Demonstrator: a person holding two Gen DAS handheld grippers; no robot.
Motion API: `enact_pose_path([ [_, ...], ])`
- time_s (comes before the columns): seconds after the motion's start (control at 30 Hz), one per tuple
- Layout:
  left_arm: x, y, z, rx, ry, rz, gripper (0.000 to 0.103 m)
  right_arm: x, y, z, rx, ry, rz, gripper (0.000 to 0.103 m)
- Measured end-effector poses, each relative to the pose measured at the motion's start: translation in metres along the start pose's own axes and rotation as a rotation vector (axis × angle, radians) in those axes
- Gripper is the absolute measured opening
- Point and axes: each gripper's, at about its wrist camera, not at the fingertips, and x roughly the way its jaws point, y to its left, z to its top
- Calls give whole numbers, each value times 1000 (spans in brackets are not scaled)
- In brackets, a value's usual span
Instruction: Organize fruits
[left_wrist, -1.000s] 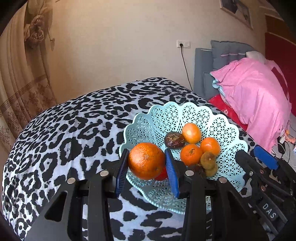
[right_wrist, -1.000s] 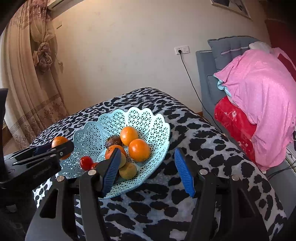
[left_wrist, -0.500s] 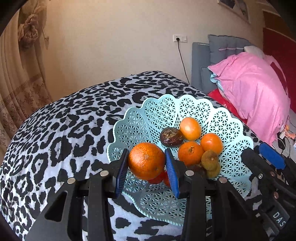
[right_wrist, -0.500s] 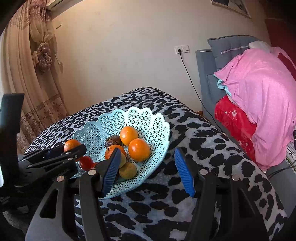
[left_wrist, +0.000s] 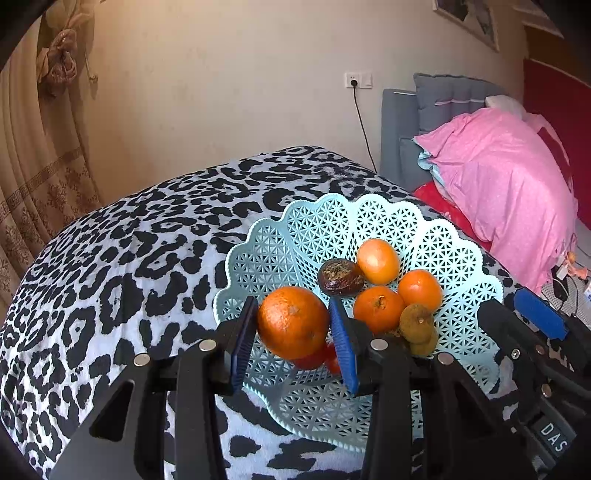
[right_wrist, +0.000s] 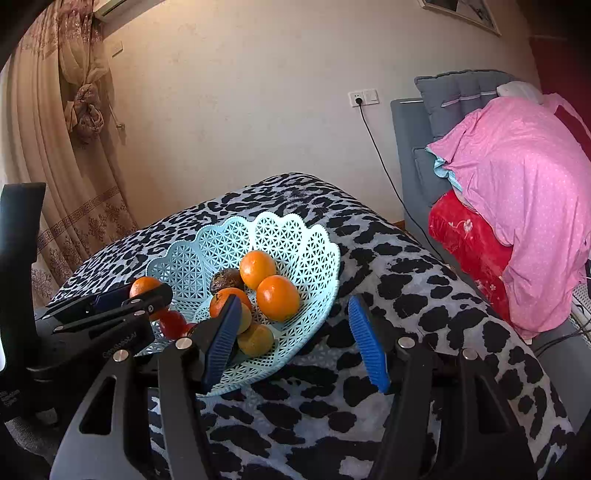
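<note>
The left gripper was clamped on a large orange, its blue pads pressed against both sides of the fruit. It held the orange above the near left rim of the pale blue lattice basket, which sat on a leopard-print cover. Inside the basket, toward its right side, three smaller oranges were bunched together with a dark, wrinkled fruit at their left edge and two brownish-green fruits on their near side. Red fruit showed in the basket just beneath the held orange. The right gripper hung at the near right edge of the basket with its jaws wide apart and nothing between them. Beyond the basket to the right, a pink quilt lay heaped against a grey headboard.
</note>
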Motion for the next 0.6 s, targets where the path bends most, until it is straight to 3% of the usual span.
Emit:
enact_pose_path([
  [0.17,-3,4,-2,-23,-5,9,58,0,0,0,0,0,0,62],
  [0.6,-17,12,-5,-50,-20,4,58,0,0,0,0,-1,0,62],
])
